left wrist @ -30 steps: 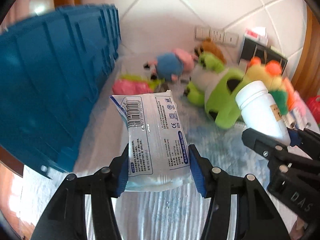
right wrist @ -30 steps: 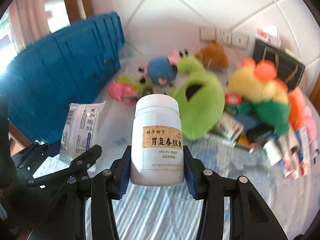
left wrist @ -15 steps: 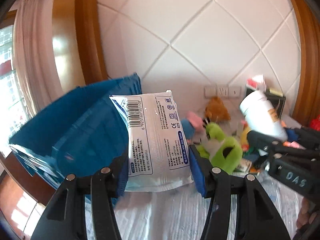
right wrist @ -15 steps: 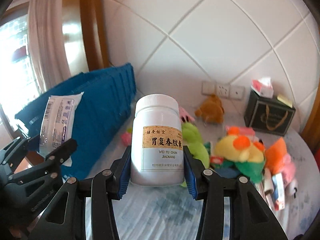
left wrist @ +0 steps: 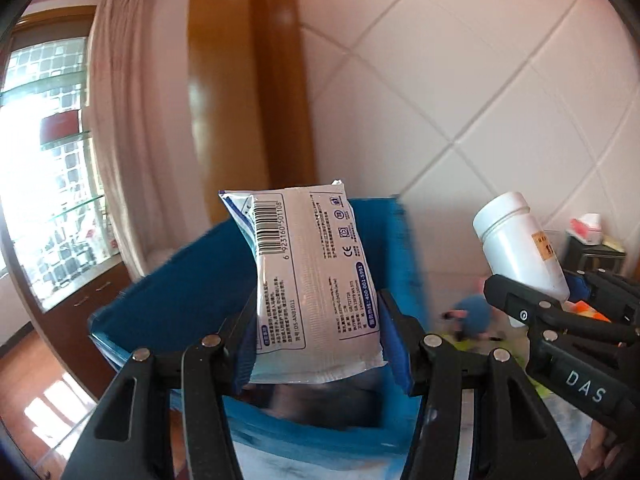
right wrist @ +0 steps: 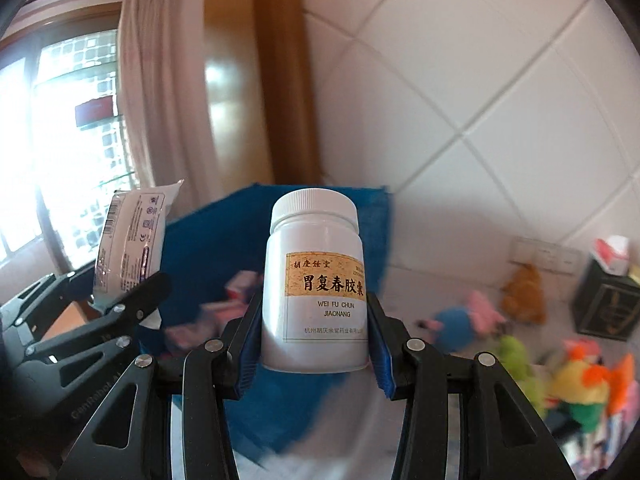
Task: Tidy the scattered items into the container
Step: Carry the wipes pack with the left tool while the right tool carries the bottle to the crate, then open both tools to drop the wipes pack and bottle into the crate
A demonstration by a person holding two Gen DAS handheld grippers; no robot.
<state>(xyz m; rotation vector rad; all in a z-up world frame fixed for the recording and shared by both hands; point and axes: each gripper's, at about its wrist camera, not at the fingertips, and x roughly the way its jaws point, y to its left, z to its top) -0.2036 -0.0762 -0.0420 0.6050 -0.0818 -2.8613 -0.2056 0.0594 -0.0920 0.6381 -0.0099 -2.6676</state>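
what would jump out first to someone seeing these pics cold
The white medicine bottle with its yellow label fills the middle of the right wrist view, clamped upright in the right gripper. The left gripper holds a sealed white packet with a barcode, also upright. Behind both stands the blue container, and bright plush toys lie scattered at the right.
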